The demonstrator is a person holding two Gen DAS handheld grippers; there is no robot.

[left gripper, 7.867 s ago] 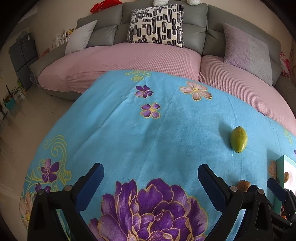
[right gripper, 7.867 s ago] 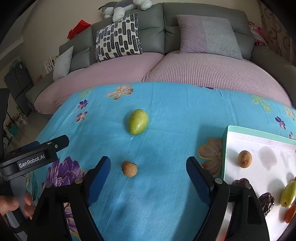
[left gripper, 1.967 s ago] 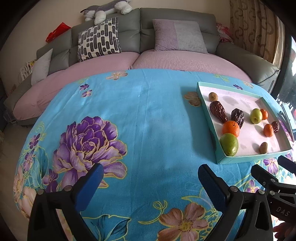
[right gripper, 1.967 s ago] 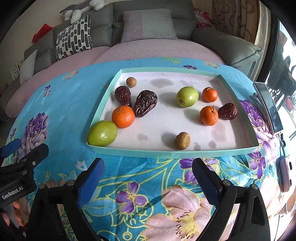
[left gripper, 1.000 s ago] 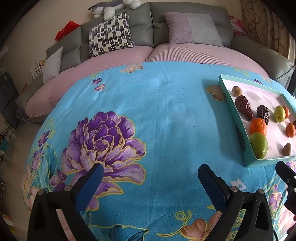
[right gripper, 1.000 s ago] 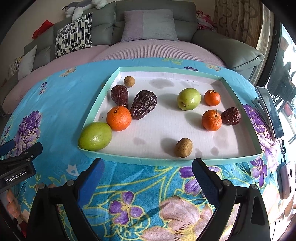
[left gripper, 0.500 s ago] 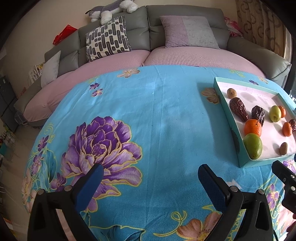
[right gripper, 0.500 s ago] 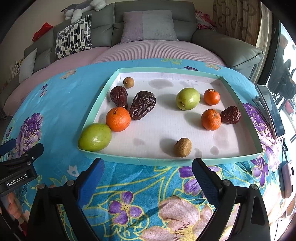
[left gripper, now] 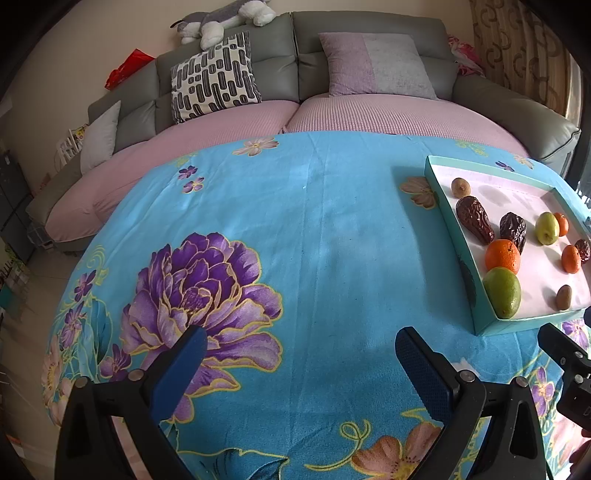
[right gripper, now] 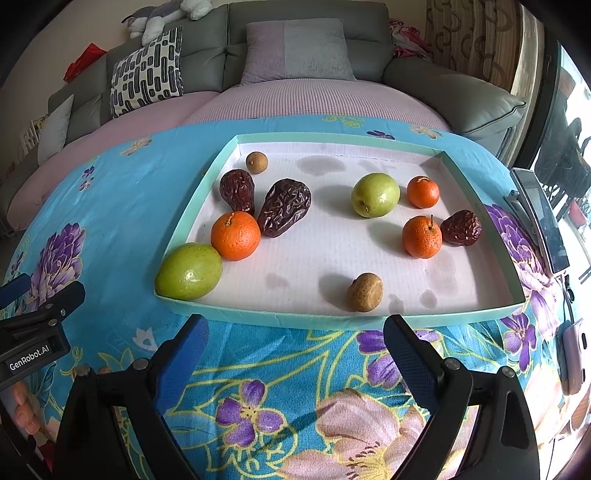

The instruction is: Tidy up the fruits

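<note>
From your left wrist view, your left gripper (left gripper: 299, 350) hangs over the blue flowered cloth (left gripper: 332, 240), its blue-padded jaws spread wide and holding nothing. The shallow teal-rimmed cardboard tray (left gripper: 476, 302) lies off to its right with all the fruit inside: a green mango (left gripper: 502, 291) in the near corner touches a large orange (left gripper: 502, 254), and two wrinkled dark dates (left gripper: 474, 219) lie behind them.

From your right wrist view, your right gripper (right gripper: 295, 338) sits just short of the tray's near rim (right gripper: 295, 317), jaws wide apart and empty. A small brown longan (right gripper: 364, 287) rests nearest the fingers. A green apple (right gripper: 375, 194), two small tangerines (right gripper: 422, 231) and a third date (right gripper: 461, 228) lie to the right. A grey sofa (right gripper: 314, 22) stands behind.
</note>
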